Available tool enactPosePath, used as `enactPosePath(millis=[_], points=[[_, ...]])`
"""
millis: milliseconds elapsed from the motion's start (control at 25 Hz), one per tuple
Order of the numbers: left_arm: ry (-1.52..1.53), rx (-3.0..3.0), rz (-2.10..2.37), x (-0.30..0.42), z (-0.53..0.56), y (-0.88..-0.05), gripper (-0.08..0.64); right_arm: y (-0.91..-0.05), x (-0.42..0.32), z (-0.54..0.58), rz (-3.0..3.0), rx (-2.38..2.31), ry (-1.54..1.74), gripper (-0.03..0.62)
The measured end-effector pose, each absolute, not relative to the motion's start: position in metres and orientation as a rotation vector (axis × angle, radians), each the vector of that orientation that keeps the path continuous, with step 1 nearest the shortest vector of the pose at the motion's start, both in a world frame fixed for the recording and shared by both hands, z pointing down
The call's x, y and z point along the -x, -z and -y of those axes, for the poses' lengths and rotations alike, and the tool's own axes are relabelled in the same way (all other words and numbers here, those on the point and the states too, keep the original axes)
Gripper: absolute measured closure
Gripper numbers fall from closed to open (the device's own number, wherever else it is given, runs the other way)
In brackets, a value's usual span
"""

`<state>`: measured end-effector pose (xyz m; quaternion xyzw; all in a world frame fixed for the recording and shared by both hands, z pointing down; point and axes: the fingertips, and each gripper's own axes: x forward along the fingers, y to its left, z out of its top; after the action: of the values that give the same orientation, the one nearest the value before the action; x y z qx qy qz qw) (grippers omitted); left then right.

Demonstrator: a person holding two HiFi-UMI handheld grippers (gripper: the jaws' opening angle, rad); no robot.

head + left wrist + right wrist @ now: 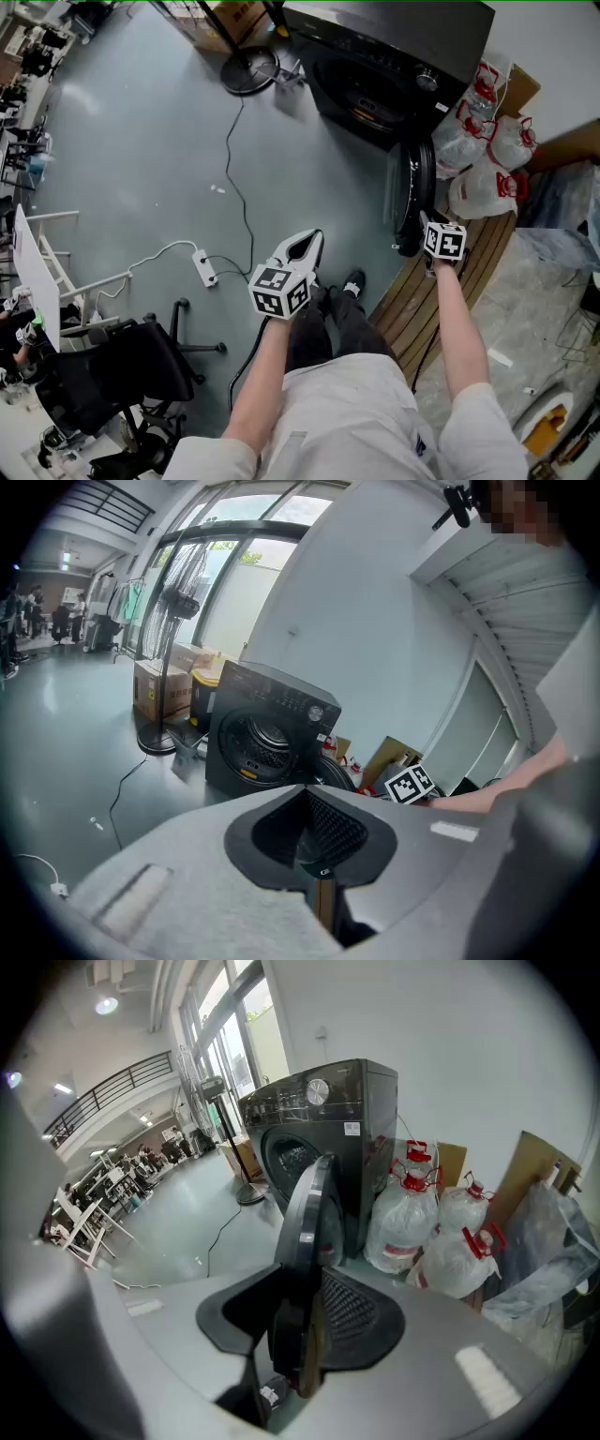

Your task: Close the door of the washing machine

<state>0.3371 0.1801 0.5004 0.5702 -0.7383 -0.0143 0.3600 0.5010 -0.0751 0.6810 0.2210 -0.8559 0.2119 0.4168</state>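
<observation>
Grey moulded shells are carried at the ends of two bare forearms, both stretched forward and down past the person's legs. The left gripper [306,246] [307,822] is held over the floor and tilted gently downward. Its jaws are brought together with nothing between them. The right gripper [422,246] [309,1302] is pitched more steeply, off to the right. It is clamped on the rim of the door [411,187] [314,1208], which is seen edge-on between the ribbed pads. The door stands wide open, out from the front of the washing machine [375,66] [267,733] [323,1115], and the drum mouth beyond it is left uncovered.

Black-and-white square patterns are borne on the left cube [279,291] and the right cube [443,241] – no words. A small pale label [352,1129] on the machine's front cannot be read, nor can the red print on the bagged bottles [478,141] [403,1218] stacked beside it.

In the head view the right gripper's jaws are masked by its cube and the door's rim – only the gripper view shows the grip. The inside of the drum is lost in shadow.
</observation>
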Motion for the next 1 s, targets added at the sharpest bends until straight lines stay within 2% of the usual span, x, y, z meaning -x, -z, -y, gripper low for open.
enactPosePath(millis=[720, 1000], points=[[0.038, -1.399, 1.917, -0.313, -0.193, -0.514, 0.554, -0.678, -0.501, 0.079, 2.098, -0.574, -0.548, 0.462], [-0.113, -1.451, 1.890, -0.272, -0.204, -0.517, 0.554, -0.679, -0.492, 0.069, 2.045, -0.577, -0.557, 0.457]])
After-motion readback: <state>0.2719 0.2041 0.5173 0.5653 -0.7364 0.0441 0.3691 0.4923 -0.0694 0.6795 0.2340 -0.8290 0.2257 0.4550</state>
